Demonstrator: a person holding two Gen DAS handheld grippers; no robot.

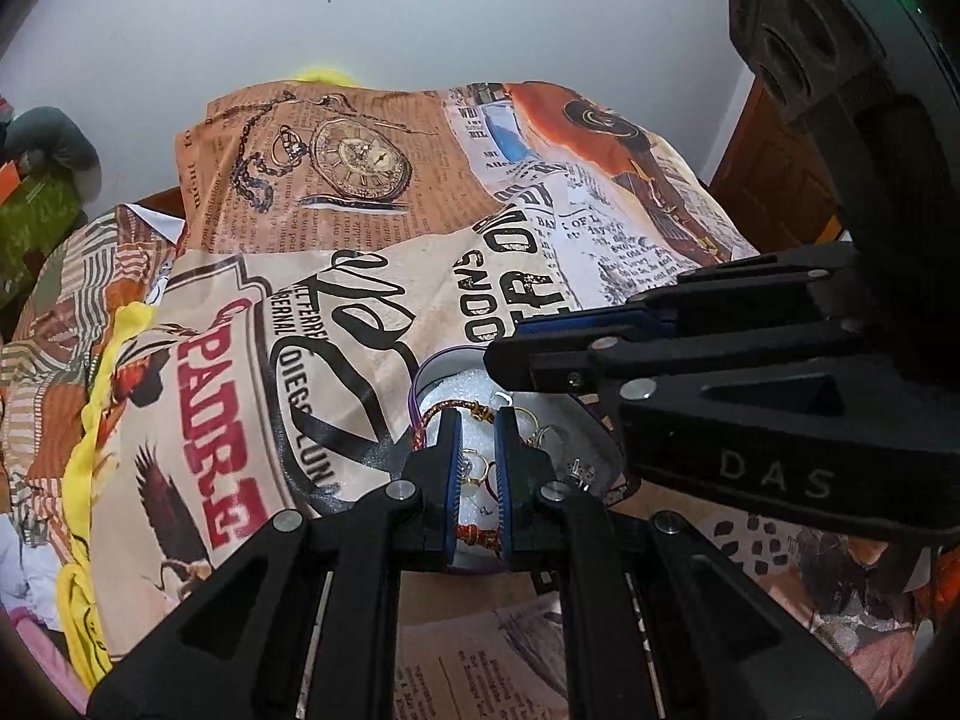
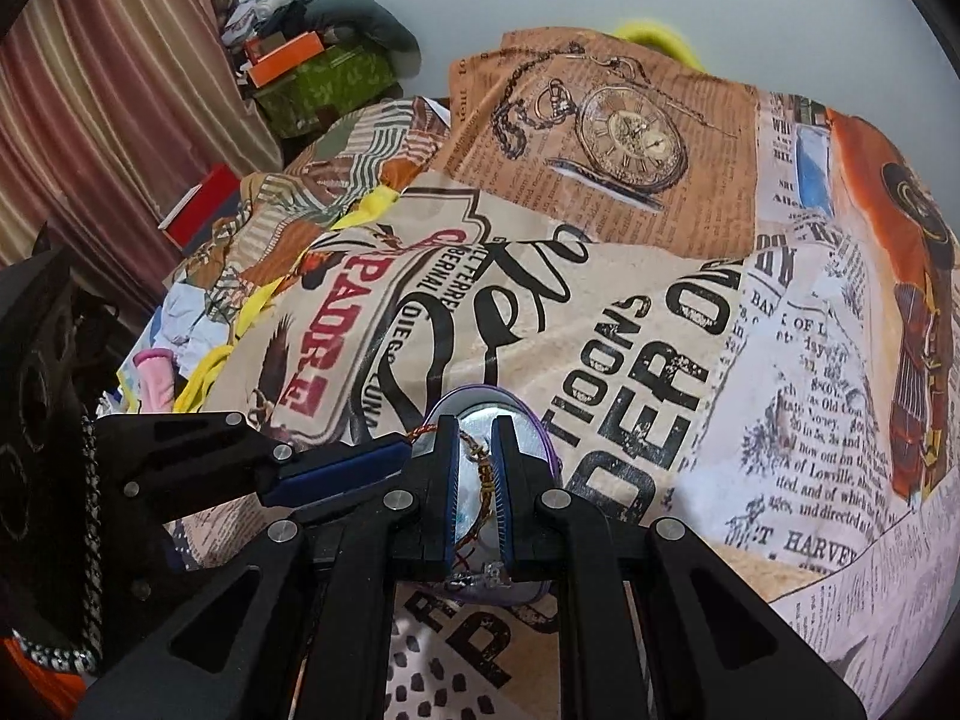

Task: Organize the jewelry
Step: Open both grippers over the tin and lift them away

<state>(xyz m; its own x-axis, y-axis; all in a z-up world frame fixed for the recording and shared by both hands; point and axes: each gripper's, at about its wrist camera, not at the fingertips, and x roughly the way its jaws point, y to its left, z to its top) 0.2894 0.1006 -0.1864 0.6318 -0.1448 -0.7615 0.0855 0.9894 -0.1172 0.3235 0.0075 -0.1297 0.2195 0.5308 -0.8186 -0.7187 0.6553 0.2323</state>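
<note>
My left gripper [image 1: 478, 420] and my right gripper [image 2: 475, 429] both hang over the round purple-rimmed jewelry box [image 1: 420, 378], which sits on the printed bedsheet [image 1: 360, 210]. Both have their jaws nearly together and hold nothing. Inside the box lie a red braided bracelet [image 1: 447, 407] and gold rings [image 1: 474, 468].

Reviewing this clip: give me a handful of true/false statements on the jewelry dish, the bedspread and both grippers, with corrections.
1. The round purple-rimmed dish holds rings and a red braided bracelet. True.
2. The dish sits on a bare wooden table. False: it sits on a newspaper-print bedspread.
3. Both the left gripper and right gripper are over the dish. True.
4. The grippers' jaws are spread wide. False: both are nearly shut.
5. The bedspread shows a pocket watch print. True.
</note>
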